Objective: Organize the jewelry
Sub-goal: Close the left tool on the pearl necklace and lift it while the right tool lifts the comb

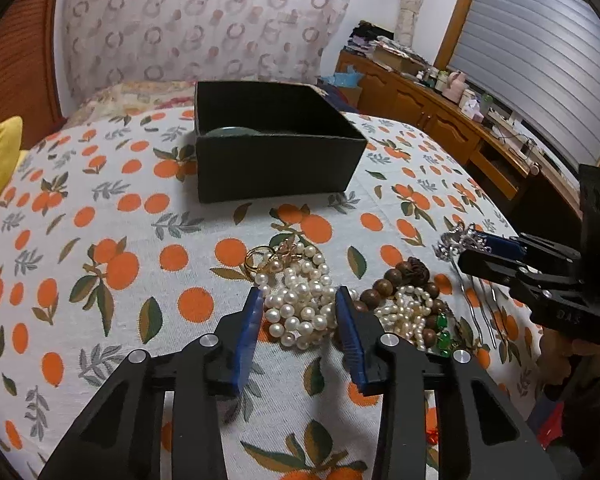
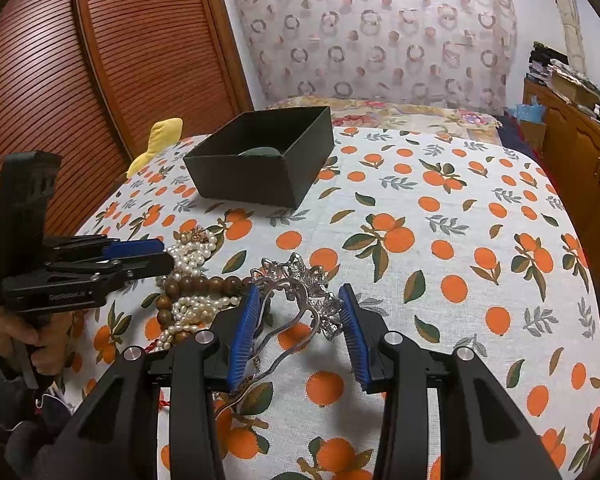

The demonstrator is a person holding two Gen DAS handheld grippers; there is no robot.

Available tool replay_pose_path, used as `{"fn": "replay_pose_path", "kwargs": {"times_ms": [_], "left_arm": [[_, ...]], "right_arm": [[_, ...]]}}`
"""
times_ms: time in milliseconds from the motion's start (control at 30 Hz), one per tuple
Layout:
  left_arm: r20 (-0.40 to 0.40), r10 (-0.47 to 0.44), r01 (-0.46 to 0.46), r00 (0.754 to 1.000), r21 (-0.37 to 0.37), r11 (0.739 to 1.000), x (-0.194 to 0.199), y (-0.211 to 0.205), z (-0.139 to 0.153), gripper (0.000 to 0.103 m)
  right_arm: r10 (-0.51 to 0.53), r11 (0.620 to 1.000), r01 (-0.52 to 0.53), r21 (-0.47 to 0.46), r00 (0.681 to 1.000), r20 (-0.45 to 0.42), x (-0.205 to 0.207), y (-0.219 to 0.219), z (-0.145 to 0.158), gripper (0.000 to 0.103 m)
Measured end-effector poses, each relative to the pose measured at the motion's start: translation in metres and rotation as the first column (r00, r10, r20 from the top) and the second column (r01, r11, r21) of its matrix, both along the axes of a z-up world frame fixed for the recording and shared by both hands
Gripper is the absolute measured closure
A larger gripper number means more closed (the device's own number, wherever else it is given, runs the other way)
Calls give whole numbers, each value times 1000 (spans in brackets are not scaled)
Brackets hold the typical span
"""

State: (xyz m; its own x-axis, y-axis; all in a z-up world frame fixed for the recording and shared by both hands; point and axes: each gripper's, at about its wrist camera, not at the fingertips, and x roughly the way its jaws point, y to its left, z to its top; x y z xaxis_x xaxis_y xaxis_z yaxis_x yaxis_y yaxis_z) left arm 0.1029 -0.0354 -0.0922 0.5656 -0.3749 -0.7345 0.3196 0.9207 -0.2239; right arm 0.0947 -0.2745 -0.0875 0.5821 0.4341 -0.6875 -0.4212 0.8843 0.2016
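Left tool [image 1: 298, 300] apart astride pearls [image 1: 300, 312]; right tool [image 2: 298, 300] apart, seemingly around hairpin [image 2: 300, 300].

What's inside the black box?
The open black cardboard box holds a rounded grey-green thing; only its curved top peeks above the front wall. That wall hides the rest of it and the box floor, so other contents cannot be ruled out.
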Motion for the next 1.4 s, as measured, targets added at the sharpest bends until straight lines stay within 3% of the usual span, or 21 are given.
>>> {"fn": "replay_pose_path", "kwargs": {"times_ms": [133,233,267,500,900,1400], "left_arm": [[-5,-2,2,1000,7,1000,5,-3,-2,72],[12,-8,8,1000,-6,1000,3,-2,2,87],[21,-3,3,1000,-11,1000,2,0,4,96],[59,-12,15,998,-37,999,-8,7,24,96],[181,-28,44,983,-83,996,-25,14,88,96],[273,0,16,962,-57,998,-18,18,136,96]], "right_arm": [[3,1000,-3,-5,1000,-1,-1,1,0,59],[1,1000,-1,-2,1000,-1,-1,1,0,59],[1,1000,-1,-2,1000,-1,-1,1,0,59],[1,1000,-1,-5,1000,1,-1,2,0,59],[6,1000,-6,-5,1000,26,1,4,14,59],[14,1000,-13,-8,998,64,4,8,32,59]]}}
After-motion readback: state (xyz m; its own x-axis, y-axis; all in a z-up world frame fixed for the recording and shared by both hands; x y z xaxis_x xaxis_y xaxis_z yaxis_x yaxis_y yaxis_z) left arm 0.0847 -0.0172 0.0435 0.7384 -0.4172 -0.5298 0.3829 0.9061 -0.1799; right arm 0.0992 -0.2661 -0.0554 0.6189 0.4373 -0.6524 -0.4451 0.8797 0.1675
